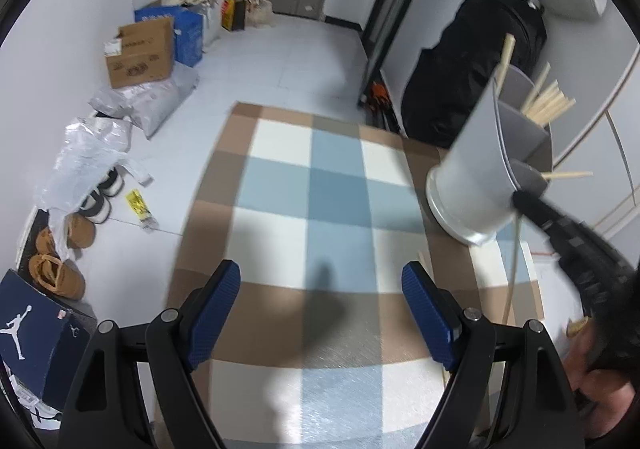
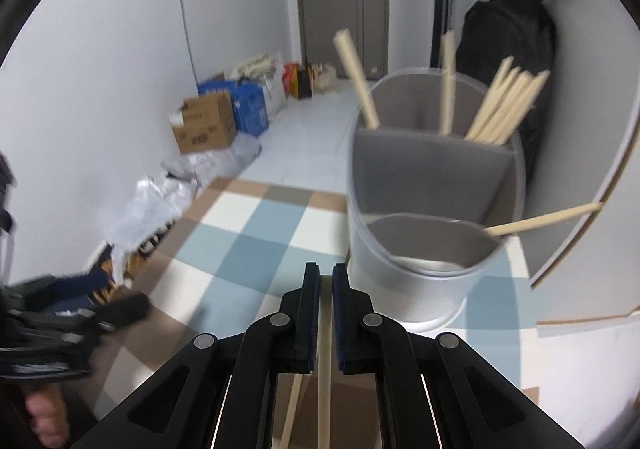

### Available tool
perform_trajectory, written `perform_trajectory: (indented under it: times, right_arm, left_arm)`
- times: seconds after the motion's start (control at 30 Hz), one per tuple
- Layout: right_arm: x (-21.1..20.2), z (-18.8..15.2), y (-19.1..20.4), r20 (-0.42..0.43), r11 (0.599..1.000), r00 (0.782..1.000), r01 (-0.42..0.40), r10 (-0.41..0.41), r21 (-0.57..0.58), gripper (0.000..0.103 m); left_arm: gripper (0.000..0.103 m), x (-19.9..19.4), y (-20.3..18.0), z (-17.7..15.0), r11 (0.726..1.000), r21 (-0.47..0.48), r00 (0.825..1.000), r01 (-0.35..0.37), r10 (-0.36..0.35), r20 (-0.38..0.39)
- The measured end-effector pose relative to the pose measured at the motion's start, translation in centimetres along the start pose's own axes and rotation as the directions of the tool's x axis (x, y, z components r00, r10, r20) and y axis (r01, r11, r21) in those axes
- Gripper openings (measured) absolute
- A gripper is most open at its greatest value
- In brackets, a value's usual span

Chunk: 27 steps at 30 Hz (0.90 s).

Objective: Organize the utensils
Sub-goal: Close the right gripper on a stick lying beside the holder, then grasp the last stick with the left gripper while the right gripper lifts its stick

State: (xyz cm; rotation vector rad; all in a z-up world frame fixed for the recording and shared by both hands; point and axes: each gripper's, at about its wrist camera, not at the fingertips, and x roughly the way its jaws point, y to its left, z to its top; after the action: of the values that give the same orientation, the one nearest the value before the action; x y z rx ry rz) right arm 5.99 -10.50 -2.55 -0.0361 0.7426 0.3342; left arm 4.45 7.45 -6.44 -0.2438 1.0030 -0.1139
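1 grey utensil holder (image 2: 432,185), 3 compartments. Chopsticks in holder: 1 far-left (image 2: 356,77), 1 middle (image 2: 448,81), 1 bundle far-right (image 2: 508,105), sticks too blurred to count, 1 in near compartment (image 2: 544,218). 1 chopstick (image 2: 325,369) in right tongs (image 2: 326,277). 1 cardboard box (image 1: 140,53). 1 blue box (image 1: 184,29).

The dark blue shoe box (image 1: 36,345) has a white jumping man with a ball on it, the Jordan sign. The print on the brown cardboard box (image 1: 140,53), far behind it, is too blurry to read.
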Motion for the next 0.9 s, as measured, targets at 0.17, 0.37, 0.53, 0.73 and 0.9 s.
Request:
perform_trajectory:
  times: [0.17, 0.37, 0.53, 0.73, 0.9]
  right_arm:
    - [-3.4, 0.4, -1.8, 0.111, 0.999, 0.994, -0.017, 0.013, 0.029, 0.005]
    - [-5.7, 0.4, -4.2, 0.179, 0.996, 0.983, -0.043, 0.028, 0.078, 0.005]
    - [-7.3, 0.2, -6.0, 0.230, 0.992, 0.973, -0.051, 0.022, 0.119, 0.005]
    - [-9.3, -0.4, -8.0, 0.270, 0.986, 0.963, -0.063, 0.020, 0.151, 0.005]
    - [-10.3, -0.7, -9.1, 0.297, 0.981, 0.955, -0.083, 0.027, 0.177, 0.005]
  left_arm:
    - [0.079, 0.7, -1.6, -0.7, 0.999, 0.033, 0.998, 0.032, -0.030, -0.054]
    - [0.079, 1.4, -4.4, -1.1, 0.995, 0.086, 0.994, 0.043, -0.034, -0.103]
    - [0.079, 2.3, -6.2, -0.5, 0.995, 0.086, 0.989, 0.040, -0.028, -0.143]
    - [0.079, 4.6, -8.3, 0.2, 0.994, 0.113, 0.976, -0.003, 0.028, -0.214]
    - [0.073, 6.5, -9.1, 0.6, 0.992, 0.116, 0.957, -0.043, 0.075, -0.281]
